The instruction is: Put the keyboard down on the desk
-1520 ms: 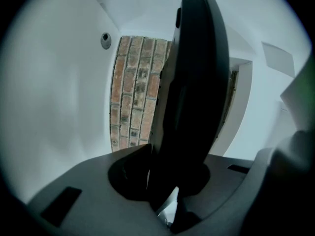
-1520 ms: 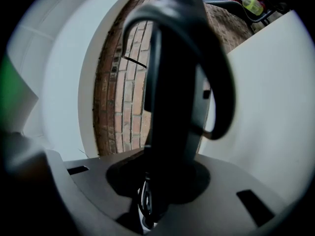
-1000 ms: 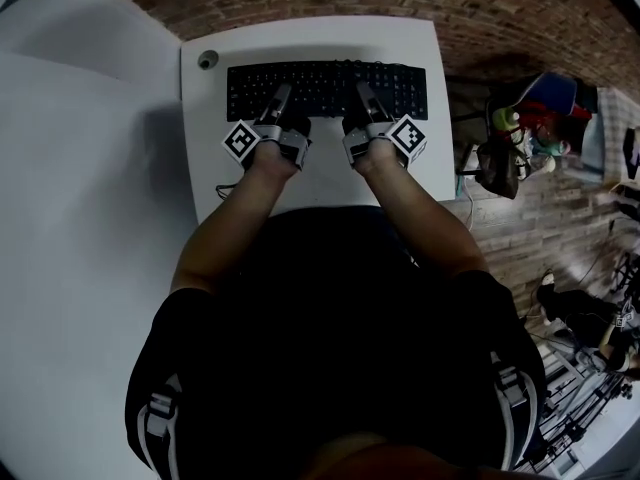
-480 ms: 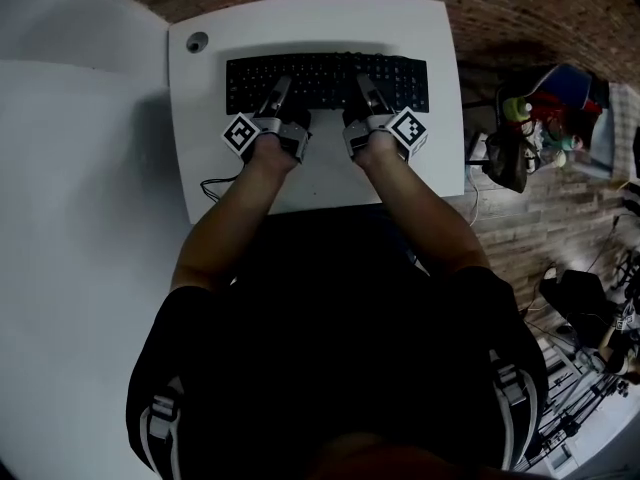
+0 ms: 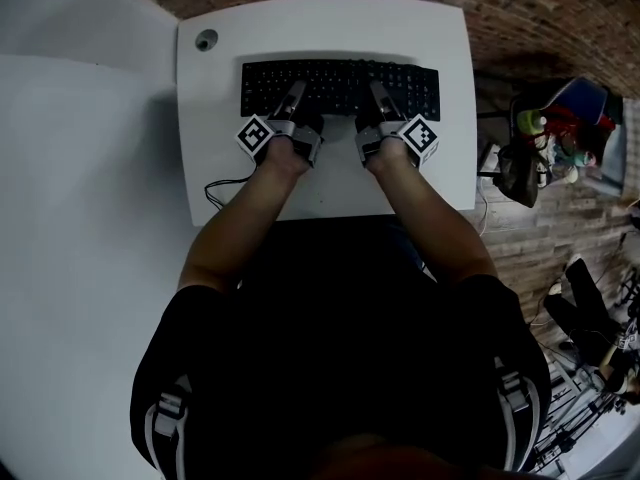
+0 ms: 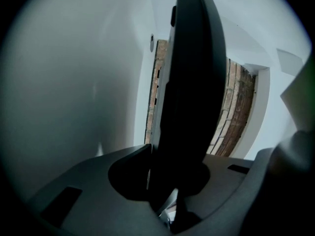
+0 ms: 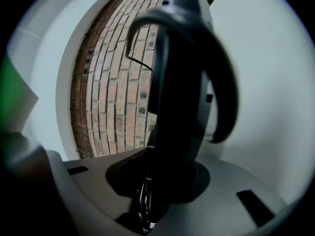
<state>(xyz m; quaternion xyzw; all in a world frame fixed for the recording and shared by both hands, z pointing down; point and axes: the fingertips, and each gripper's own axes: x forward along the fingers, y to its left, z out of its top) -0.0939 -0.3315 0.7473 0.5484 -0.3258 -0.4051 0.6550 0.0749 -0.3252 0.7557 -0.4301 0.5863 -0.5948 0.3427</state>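
The black keyboard (image 5: 340, 87) lies lengthwise over the far half of the white desk (image 5: 430, 168). My left gripper (image 5: 296, 99) is shut on its near edge left of centre. My right gripper (image 5: 379, 97) is shut on the same edge right of centre. In the left gripper view the keyboard (image 6: 192, 82) runs edge-on out of the jaws, and a strip of brick shows between it and the desk (image 6: 74, 92), so it seems held slightly above the top. The right gripper view shows the keyboard (image 7: 179, 87) edge-on with a dark cable loop (image 7: 227, 82) beside it.
A round cable hole (image 5: 207, 39) sits in the desk's far left corner. A thin black cable (image 5: 222, 186) hangs off the desk's left front. White panels lie to the left, brick floor (image 5: 540, 8) beyond, and bags and clutter (image 5: 545, 133) stand to the right.
The head view has shifted, so the desk, keyboard and both grippers sit a little further right in the frame. Both grips on the keyboard look the same.
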